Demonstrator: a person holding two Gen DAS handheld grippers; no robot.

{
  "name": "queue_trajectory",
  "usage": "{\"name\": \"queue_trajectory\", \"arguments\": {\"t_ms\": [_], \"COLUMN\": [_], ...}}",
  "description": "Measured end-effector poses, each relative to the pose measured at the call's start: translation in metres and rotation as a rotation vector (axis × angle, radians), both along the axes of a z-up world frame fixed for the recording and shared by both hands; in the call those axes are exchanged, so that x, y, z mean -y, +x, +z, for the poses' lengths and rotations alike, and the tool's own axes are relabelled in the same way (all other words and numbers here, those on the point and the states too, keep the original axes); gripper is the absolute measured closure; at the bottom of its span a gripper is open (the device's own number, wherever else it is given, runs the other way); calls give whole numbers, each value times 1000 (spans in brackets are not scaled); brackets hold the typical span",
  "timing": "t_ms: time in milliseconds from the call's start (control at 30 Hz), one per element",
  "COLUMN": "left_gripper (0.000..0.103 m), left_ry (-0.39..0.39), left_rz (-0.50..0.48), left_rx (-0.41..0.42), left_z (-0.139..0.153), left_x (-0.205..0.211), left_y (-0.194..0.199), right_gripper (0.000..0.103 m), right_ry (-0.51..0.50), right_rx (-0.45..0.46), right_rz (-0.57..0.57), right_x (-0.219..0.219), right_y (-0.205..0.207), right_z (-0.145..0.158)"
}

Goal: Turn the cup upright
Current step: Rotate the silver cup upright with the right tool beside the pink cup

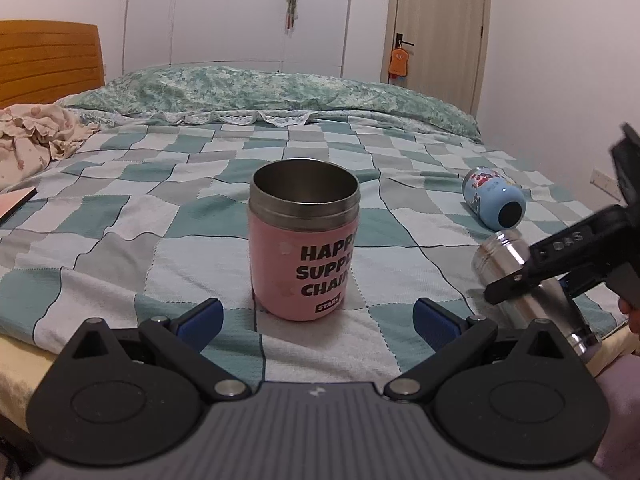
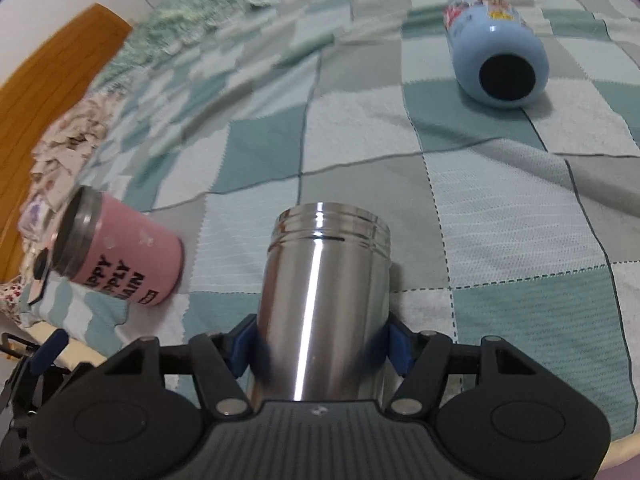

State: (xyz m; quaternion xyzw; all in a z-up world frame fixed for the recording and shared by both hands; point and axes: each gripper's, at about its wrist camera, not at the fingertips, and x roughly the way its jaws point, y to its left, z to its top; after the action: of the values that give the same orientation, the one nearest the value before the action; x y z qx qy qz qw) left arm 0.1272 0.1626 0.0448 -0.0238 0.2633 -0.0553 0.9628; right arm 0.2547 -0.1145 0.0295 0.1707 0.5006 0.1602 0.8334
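A pink cup (image 1: 304, 240) with black lettering stands upright on the checked bedspread, mouth up, just ahead of my open, empty left gripper (image 1: 316, 320). It also shows in the right wrist view (image 2: 120, 248). My right gripper (image 2: 320, 346) is shut on a shiny steel cup (image 2: 324, 292), which lies tilted low over the bed's front right; it also shows in the left wrist view (image 1: 520, 280) with the right gripper (image 1: 516, 284) on it. A light blue cup (image 2: 496, 44) lies on its side farther back, dark end toward me, seen too in the left wrist view (image 1: 494, 196).
A green floral quilt (image 1: 280, 92) lies across the far side of the bed. A crumpled pinkish cloth (image 1: 36, 136) lies at the left by the wooden headboard (image 1: 48, 60). A flat pink item (image 1: 16, 202) lies at the left edge. The bed's front edge (image 1: 24, 360) is near.
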Motion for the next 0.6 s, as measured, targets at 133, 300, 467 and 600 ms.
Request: {"name": "queue_trajectory", "arguments": {"t_ms": [133,300,467,600], "left_gripper": [0,0,0,0], "left_ry": [-3,-40,-48,-56], "left_rz": [3,16,33,58], "left_rx": [4,19,52,80], "left_z": [0,3,12,18], "left_x": [-3,-7,-5,-5], "left_y": [-7,-15,-19,-16], "right_gripper": [39,40,40,40], "right_ry": [37,119,77,-4], "right_rx": [130,261,456,632], "right_rz": [22,78,126,155], "right_x": [9,20,8,-19], "right_y": [-23,-44,-50,-41], "right_z": [12,29,57,75]}}
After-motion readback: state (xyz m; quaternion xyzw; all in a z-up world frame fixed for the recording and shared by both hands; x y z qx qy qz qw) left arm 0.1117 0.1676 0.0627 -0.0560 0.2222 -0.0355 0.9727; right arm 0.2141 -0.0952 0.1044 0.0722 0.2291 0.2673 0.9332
